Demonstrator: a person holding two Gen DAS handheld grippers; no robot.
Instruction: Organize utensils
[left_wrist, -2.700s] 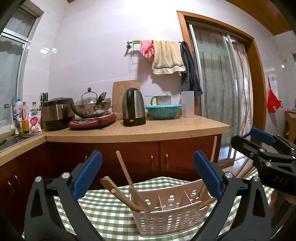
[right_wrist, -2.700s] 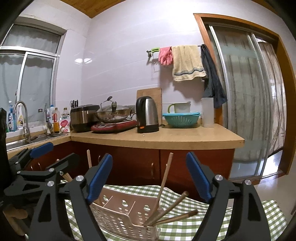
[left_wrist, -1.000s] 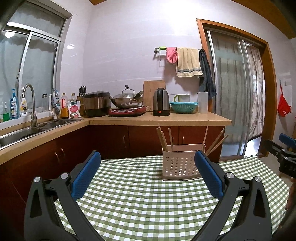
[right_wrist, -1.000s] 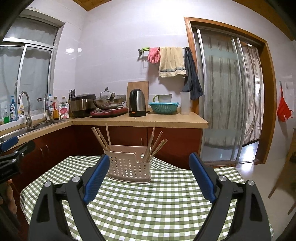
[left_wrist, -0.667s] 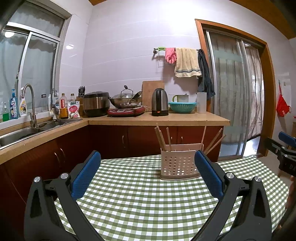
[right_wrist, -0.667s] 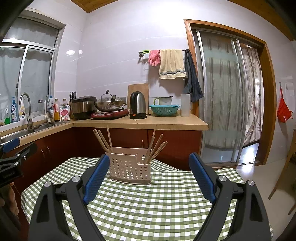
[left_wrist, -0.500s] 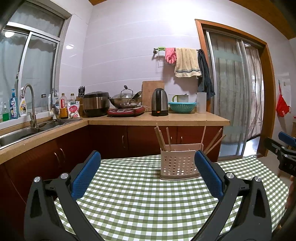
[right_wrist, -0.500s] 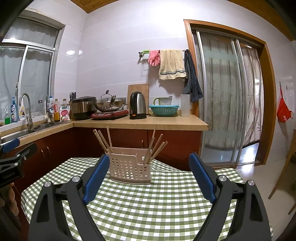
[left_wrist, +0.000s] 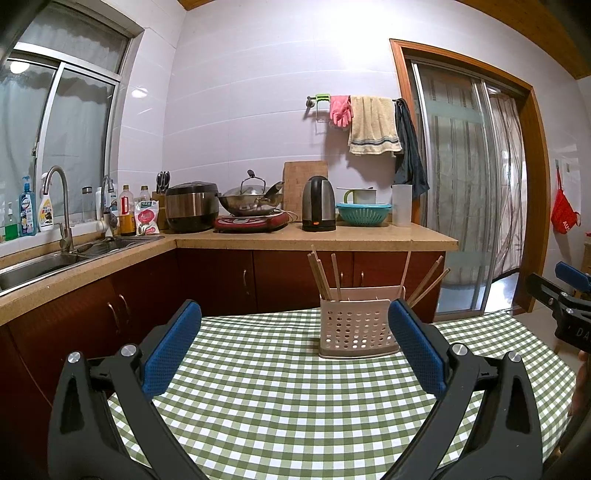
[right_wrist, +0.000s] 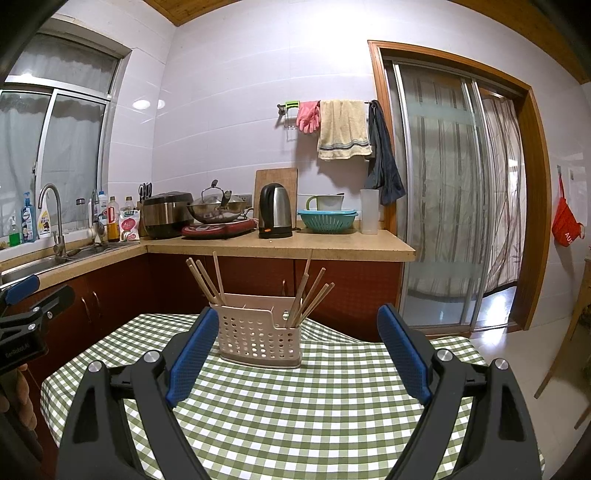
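A beige perforated utensil holder (left_wrist: 355, 329) (right_wrist: 258, 339) stands upright at the far side of the green checked table (left_wrist: 280, 398) (right_wrist: 314, 413). Wooden chopsticks (left_wrist: 320, 273) (right_wrist: 205, 282) lean out of its left end, and more chopsticks (left_wrist: 428, 282) (right_wrist: 312, 299) out of its right end. My left gripper (left_wrist: 293, 350) is open and holds nothing, well back from the holder. My right gripper (right_wrist: 297, 356) is open too, empty, also short of the holder. Each gripper shows at the edge of the other's view.
Behind the table runs a kitchen counter (left_wrist: 314, 236) with a kettle (left_wrist: 318, 208), a wok (left_wrist: 251, 201), a rice cooker (left_wrist: 190, 206) and a teal colander (left_wrist: 364, 214). A sink (left_wrist: 44, 258) lies at the left, a sliding glass door (right_wrist: 454, 236) at the right.
Both grippers have pulled back from right at the holder to well short of it, so the whole table now shows. Over the last second nothing has moved.
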